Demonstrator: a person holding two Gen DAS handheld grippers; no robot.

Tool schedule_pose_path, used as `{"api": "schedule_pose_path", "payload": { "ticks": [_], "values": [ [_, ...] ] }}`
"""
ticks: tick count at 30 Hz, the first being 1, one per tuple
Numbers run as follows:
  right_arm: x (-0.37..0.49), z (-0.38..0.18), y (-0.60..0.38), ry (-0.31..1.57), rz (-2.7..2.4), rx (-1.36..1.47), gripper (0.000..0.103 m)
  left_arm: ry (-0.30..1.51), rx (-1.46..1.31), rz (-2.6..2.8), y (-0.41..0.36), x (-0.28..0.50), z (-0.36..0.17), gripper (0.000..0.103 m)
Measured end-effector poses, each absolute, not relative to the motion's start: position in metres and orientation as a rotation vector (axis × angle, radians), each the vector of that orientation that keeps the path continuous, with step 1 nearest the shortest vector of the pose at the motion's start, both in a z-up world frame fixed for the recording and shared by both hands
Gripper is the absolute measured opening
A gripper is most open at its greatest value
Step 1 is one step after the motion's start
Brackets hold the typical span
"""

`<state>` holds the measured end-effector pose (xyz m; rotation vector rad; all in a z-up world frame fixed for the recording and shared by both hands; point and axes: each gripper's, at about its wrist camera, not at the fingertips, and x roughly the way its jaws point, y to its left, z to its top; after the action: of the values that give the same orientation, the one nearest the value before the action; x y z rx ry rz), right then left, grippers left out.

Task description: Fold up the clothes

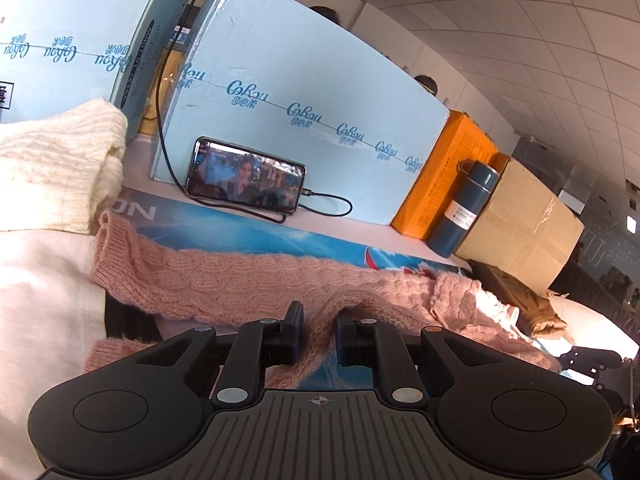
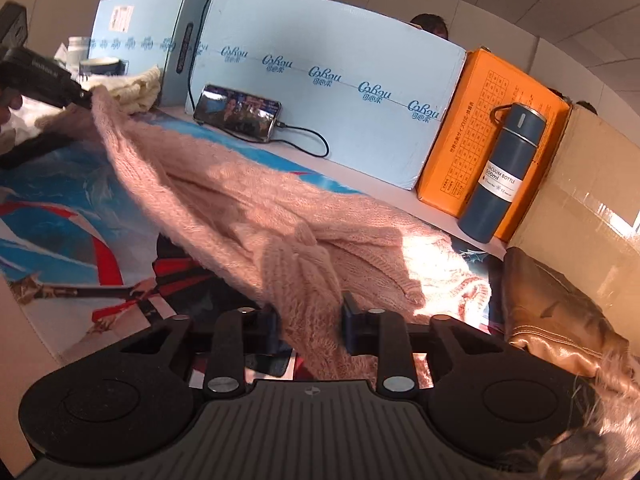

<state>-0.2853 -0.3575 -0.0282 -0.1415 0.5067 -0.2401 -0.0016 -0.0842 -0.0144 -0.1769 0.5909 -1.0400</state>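
Before me: pink cable-knit sweater (image 2: 280, 216), fuzzy, slung above the desk (image 2: 360, 172), clamped by my left hand-held gripper (image 1: 318, 330) and right hand-held gripper (image 2: 308, 320). Behind: propped phone (image 2: 238, 114), blue cartons (image 2: 320, 100), steel flask (image 2: 504, 172). Right: brown garment (image 2: 560, 312).

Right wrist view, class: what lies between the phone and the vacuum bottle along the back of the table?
In the right wrist view, the phone and vacuum bottle are separated by the phone's black charging cable, then bare tabletop fronting the blue box and orange box.
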Motion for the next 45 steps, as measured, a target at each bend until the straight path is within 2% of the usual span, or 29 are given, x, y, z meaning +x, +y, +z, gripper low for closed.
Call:
{"api": "schedule_pose_path", "payload": {
  "ticks": [4, 9, 12, 13, 14, 17, 18, 19, 21, 23, 25, 26, 28, 29, 31, 32, 33, 34, 35, 36, 45],
  "values": [
    [-0.27, -0.006, -0.399, 0.409, -0.214, 0.094, 0.02, 0.572, -0.177, -1.026, -0.098, 0.013, -0.002, 0.015],
    [-0.235, 0.006, -0.447, 0.38, -0.223, 0.294, 0.02, 0.667, -0.214, -0.997, -0.119, 0.049, -0.001, 0.015],
    [-0.211, 0.001, -0.47, 0.404, -0.271, 0.386, 0.02, 0.732, -0.26, -0.957, -0.118, 0.07, -0.011, 0.027],
    [-0.203, -0.003, -0.476, 0.415, -0.3, 0.414, 0.021, 0.748, -0.285, -0.939, -0.113, 0.075, -0.015, 0.034],
    [-0.197, -0.005, -0.479, 0.426, -0.319, 0.434, 0.025, 0.764, -0.311, -0.922, -0.109, 0.08, -0.018, 0.043],
    [-0.185, -0.013, -0.481, 0.426, -0.376, 0.47, 0.032, 0.782, -0.379, -0.887, -0.095, 0.09, -0.022, 0.058],
    [-0.183, -0.016, -0.482, 0.421, -0.393, 0.49, 0.038, 0.777, -0.396, -0.886, -0.091, 0.091, -0.022, 0.062],
    [-0.181, -0.018, -0.483, 0.419, -0.411, 0.511, 0.042, 0.77, -0.411, -0.885, -0.088, 0.091, -0.021, 0.07],
    [-0.184, -0.022, -0.487, 0.412, -0.442, 0.56, 0.056, 0.765, -0.408, -0.877, -0.089, 0.091, -0.022, 0.071],
    [-0.194, -0.021, -0.489, 0.393, -0.442, 0.601, 0.065, 0.766, -0.39, -0.861, -0.091, 0.092, -0.024, 0.069],
    [-0.205, -0.019, -0.487, 0.377, -0.449, 0.618, 0.069, 0.763, -0.368, -0.834, -0.093, 0.094, -0.026, 0.064],
    [-0.211, -0.019, -0.486, 0.37, -0.454, 0.619, 0.071, 0.764, -0.359, -0.825, -0.094, 0.095, -0.027, 0.043],
    [-0.222, -0.018, -0.482, 0.359, -0.469, 0.619, 0.072, 0.772, -0.345, -0.819, -0.094, 0.098, -0.029, 0.015],
    [-0.224, -0.019, -0.478, 0.359, -0.485, 0.608, 0.072, 0.766, -0.346, -0.821, -0.093, 0.097, -0.028, 0.011],
    [-0.227, -0.021, -0.47, 0.357, -0.514, 0.581, 0.069, 0.724, -0.364, -0.846, -0.085, 0.092, -0.023, 0.009],
    [-0.227, -0.022, -0.465, 0.352, -0.534, 0.557, 0.061, 0.692, -0.383, -0.866, -0.08, 0.087, -0.018, 0.008],
    [-0.226, -0.023, -0.462, 0.348, -0.549, 0.532, 0.042, 0.648, -0.425, -0.901, -0.071, 0.081, -0.011, 0.008],
    [-0.224, -0.024, -0.461, 0.352, -0.56, 0.514, 0.033, 0.607, -0.459, -0.933, -0.062, 0.074, -0.005, 0.008],
    [-0.222, -0.024, -0.459, 0.356, -0.571, 0.495, 0.019, 0.576, -0.475, -0.946, -0.055, 0.07, -0.001, 0.009],
    [-0.22, -0.025, -0.459, 0.358, -0.581, 0.484, 0.012, 0.571, -0.468, -0.931, -0.053, 0.07, -0.001, 0.009],
    [-0.204, -0.016, -0.476, 0.33, -0.675, 0.564, 0.011, 0.704, -0.227, -0.755, -0.078, 0.085, -0.019, 0.01]
  ]
}}
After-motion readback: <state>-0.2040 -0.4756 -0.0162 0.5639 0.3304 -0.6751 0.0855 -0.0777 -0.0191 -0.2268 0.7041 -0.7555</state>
